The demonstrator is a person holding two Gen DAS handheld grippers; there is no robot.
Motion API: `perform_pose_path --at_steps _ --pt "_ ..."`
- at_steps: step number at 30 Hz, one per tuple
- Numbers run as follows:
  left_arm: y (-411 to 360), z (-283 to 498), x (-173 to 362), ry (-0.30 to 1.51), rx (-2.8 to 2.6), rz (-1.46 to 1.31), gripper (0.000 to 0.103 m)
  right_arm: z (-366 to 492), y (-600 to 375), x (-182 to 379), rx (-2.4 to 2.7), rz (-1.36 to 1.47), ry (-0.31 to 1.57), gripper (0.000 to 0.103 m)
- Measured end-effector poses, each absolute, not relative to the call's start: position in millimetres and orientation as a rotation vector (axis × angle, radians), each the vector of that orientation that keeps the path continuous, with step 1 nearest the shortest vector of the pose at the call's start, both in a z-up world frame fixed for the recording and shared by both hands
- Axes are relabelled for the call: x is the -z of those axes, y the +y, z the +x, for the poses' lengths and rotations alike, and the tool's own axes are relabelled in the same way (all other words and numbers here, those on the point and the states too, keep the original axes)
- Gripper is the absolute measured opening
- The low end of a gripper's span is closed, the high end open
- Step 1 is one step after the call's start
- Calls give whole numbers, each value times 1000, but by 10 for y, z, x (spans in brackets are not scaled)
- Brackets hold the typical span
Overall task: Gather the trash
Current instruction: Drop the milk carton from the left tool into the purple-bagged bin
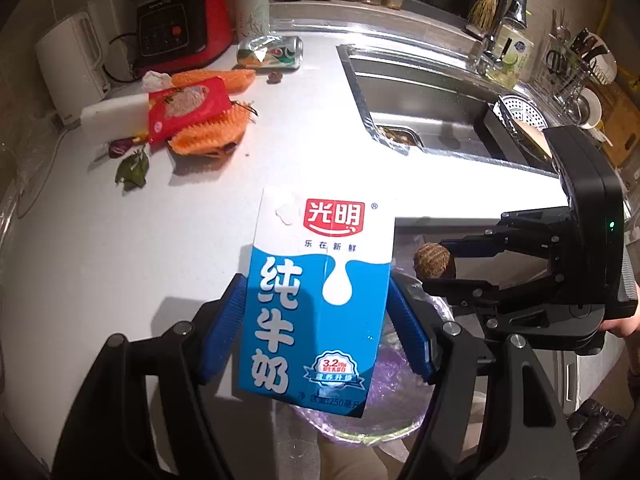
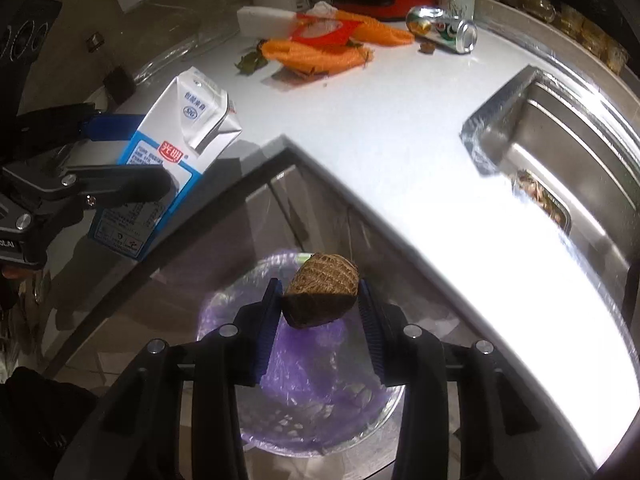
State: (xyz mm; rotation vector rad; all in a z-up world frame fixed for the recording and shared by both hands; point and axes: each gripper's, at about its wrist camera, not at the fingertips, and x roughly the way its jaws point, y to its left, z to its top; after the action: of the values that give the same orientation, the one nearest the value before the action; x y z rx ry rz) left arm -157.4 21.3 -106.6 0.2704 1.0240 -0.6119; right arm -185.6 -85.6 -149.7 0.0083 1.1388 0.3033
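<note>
My left gripper [image 1: 318, 332] is shut on a blue and white milk carton [image 1: 316, 304], held at the counter's front edge above a bin lined with a purple bag [image 1: 384, 400]. The carton also shows in the right wrist view [image 2: 168, 160], with the left gripper [image 2: 132, 156] around it. My right gripper [image 2: 318, 304] is shut on a brown rough taro-like piece [image 2: 322, 290], directly over the purple-lined bin [image 2: 304, 392]. From the left wrist view the right gripper [image 1: 440, 266] holds that brown piece [image 1: 434, 260].
On the white counter [image 1: 120, 248] at the back lie orange mesh wraps [image 1: 208, 136], a red packet [image 1: 188, 106], leaves [image 1: 132, 168], a crushed can [image 1: 272, 53], a white kettle [image 1: 72, 68] and a red appliance [image 1: 184, 24]. A steel sink [image 1: 432, 108] is to the right.
</note>
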Motion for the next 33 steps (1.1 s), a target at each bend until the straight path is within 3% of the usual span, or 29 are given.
perform_pose_path --at_steps 11,14,20,33 --pt "303 -2139 1247 1090 472 239 68 -2230 -652 2226 -463 16 1226 42" --pt "306 -2300 1291 1099 440 242 68 -2273 -647 2326 -437 0 1253 62" --pt "235 -2508 1457 1132 433 228 68 -2418 -959 2013 -332 20 1196 80" --pt "-234 -2601 2382 1288 494 259 69 -2822 -1564 1710 -192 79 1179 82"
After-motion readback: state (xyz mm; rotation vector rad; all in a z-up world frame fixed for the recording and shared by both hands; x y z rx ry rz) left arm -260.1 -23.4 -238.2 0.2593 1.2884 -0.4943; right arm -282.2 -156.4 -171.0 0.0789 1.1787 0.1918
